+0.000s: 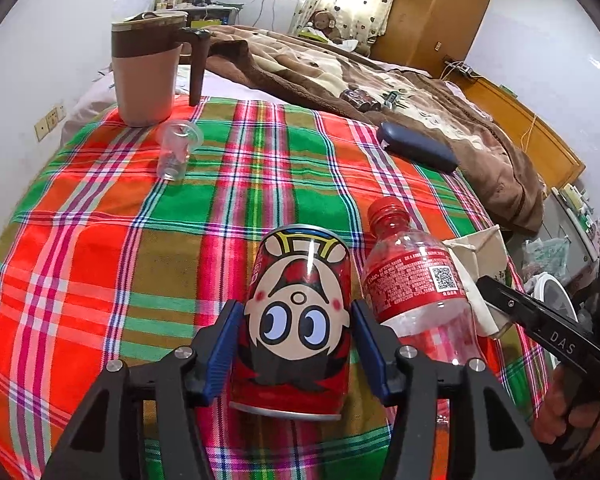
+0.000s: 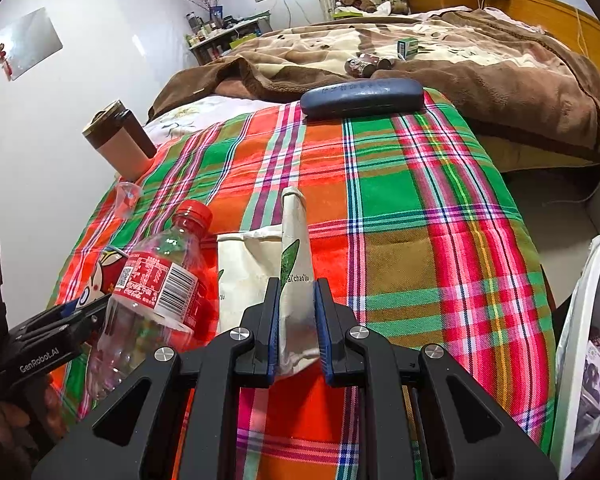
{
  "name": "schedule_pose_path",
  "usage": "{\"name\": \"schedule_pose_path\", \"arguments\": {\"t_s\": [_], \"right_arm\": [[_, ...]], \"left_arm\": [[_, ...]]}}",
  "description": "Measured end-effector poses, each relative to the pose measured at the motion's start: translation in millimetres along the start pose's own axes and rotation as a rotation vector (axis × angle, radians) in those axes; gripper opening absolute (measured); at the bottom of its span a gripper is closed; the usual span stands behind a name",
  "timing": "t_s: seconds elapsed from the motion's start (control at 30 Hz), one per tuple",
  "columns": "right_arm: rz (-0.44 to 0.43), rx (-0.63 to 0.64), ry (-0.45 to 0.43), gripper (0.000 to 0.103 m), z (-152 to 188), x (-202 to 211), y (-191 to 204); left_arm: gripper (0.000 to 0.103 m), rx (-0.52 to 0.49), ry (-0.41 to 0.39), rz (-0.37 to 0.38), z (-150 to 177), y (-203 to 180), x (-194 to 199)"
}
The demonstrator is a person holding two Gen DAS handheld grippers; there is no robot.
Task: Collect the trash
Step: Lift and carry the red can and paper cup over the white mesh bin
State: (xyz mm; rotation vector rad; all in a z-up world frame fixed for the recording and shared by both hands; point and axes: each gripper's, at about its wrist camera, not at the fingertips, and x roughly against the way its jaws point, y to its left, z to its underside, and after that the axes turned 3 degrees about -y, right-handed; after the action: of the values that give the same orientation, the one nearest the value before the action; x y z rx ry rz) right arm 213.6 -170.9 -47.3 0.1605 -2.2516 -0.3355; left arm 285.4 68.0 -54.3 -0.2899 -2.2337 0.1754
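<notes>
Your left gripper (image 1: 298, 344) points down at the plaid cloth (image 1: 100, 260) that covers the near end of the bed. Its blue-padded fingers (image 1: 220, 348) stand on either side of the red can (image 1: 298, 320), which lies on its side with the cartoon face up. The pads sit at the can's flanks; whether they press on it cannot be told from the left wrist view.

Your right gripper (image 2: 296, 320) is closed on the white bag (image 2: 296, 264). Its fingers (image 2: 274, 320) pinch a raised fold of the bag, and the rest of the bag lies flat on the cloth to the left of the fold in the right wrist view.

Just beside the can, between it and the bag, lies the clear plastic bottle (image 1: 412, 276) with a red cap and red label. It rests on its side, cap pointing away from you, and appears to touch the bag's edge.

Farther out on the cloth, a clear plastic cup (image 1: 178, 148) lies tipped over. Behind it stands a lidded mug (image 1: 148, 68), upright, with a dark handle. Across the cloth from these, a dark blue case (image 1: 418, 146) lies at the cloth's far edge, against the brown blanket (image 1: 480, 152).

On the blanket beyond the case lie further cans (image 2: 364, 64) and a small green-and-white box (image 2: 407, 47).
</notes>
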Motion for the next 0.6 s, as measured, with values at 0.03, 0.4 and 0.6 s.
{"name": "schedule_pose_path", "arguments": {"t_s": [0.03, 0.4, 0.6], "right_arm": [[0.001, 0.001, -0.002, 0.017, -0.1, 0.6, 0.2], [-0.01, -0.009, -0.032, 0.017, 2.8, 20.5, -4.8], [-0.018, -0.014, -0.057, 0.017, 6.6, 37.5, -9.2]], "left_arm": [[0.055, 0.0, -0.002, -0.004, -0.2, -0.1, 0.8], [0.053, -0.003, -0.057, -0.003, 7.9, -8.9, 32.4], [0.053, -0.017, -0.085, -0.004, 12.0, -20.7, 51.8]]}}
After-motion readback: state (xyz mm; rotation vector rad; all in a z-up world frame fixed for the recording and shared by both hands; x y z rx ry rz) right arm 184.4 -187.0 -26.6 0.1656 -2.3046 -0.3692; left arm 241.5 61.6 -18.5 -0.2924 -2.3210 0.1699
